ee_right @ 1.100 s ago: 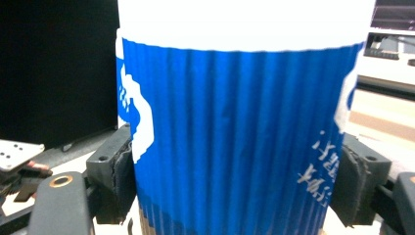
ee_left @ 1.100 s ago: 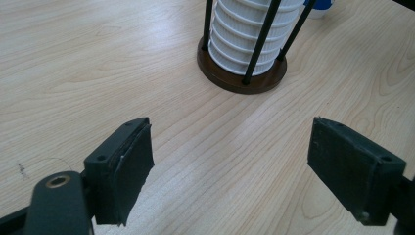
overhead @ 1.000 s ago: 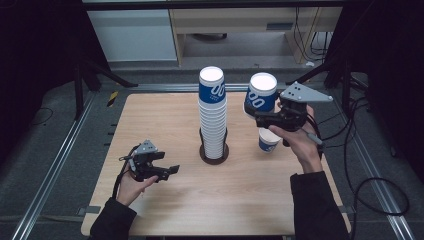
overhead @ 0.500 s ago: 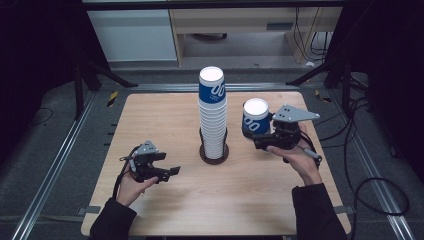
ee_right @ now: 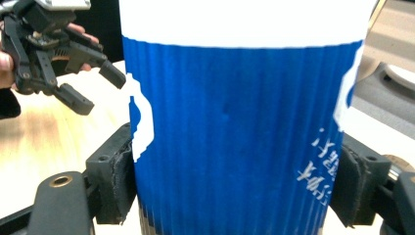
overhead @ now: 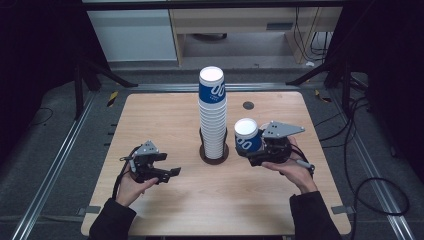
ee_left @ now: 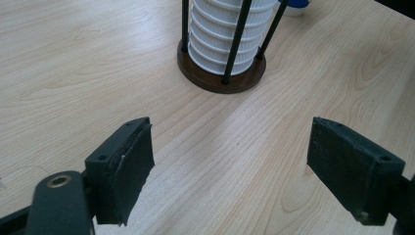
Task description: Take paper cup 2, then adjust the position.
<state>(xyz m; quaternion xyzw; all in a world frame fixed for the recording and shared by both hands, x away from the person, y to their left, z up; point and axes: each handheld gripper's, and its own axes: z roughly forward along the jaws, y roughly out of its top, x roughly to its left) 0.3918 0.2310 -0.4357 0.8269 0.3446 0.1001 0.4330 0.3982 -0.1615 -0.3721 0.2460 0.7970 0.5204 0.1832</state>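
High view: wooden tabletop (overhead: pixel 165 115) w/ a tall stack of paper cups (overhead: pixel 212 112) at centre, seated in a round dark-based rack (overhead: pixel 214 154). Right hand-held gripper (overhead: pixel 254 152), just right of the rack, clamps a single blue-and-white paper cup (overhead: pixel 246 136), upright, white rim up, close beside the stack but apart from it; whether its base meets the tabletop cannot be told. Left hand-held gripper (overhead: pixel 169 173) sits near the front-left of the tabletop, well apart from the stack, jaws spread, nothing between them. Person's dark sleeves enter from the bottom edge.

Left gripper view: both black jaws stand wide over bare wood; rack base and three thin black uprights enclose the ribbed white cup stack (ee_left: pixel 222 34) ahead.

Right gripper view: ribbed blue cup wall (ee_right: pixel 235 132) w/ white band on top sits between the jaws, pads (ee_right: pixel 122 181) pressed on either side. Left hand-held gripper (ee_right: pixel 93 88) appears upper left, jaws parted.
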